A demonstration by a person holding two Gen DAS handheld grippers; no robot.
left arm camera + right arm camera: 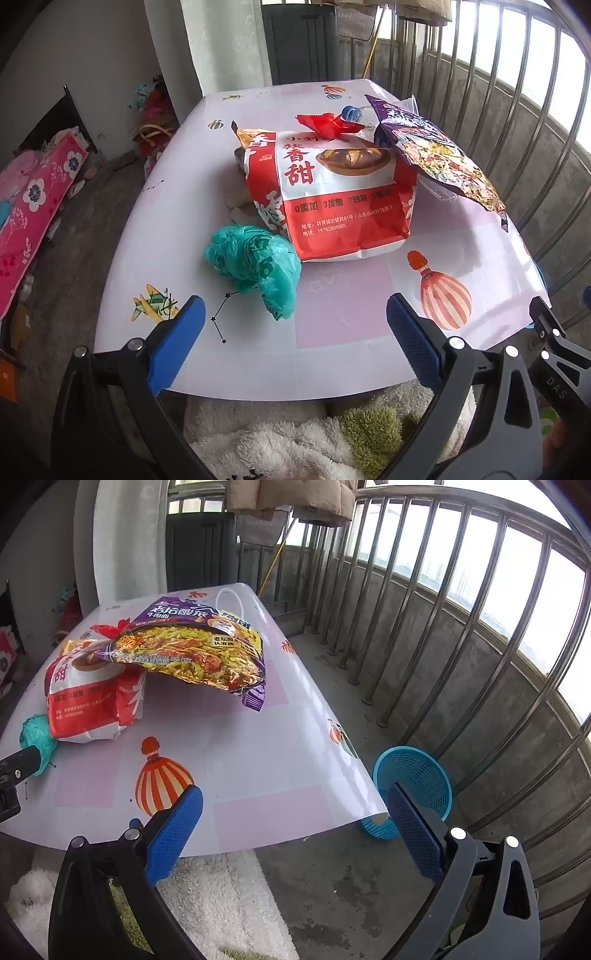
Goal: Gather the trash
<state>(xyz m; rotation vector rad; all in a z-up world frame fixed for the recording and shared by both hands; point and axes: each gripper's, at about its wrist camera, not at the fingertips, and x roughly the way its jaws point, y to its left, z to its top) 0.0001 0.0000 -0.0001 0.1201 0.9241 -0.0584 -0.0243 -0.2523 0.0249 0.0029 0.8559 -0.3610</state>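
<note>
Both the left gripper (295, 325) and right gripper (295, 812) hang with jaws spread wide and nothing between them, at the table's (351, 302) near edge. On it lie a crumpled green plastic bag (255, 262), a red-and-white food bag (340, 192) and a purple noodle packet (192, 653). A blue basket (417, 771) sits on the floor beside the table.

Soft daylight from the railing (461, 602) side, glare on tabletop (280, 760), fisheye-curved dark corners.
</note>
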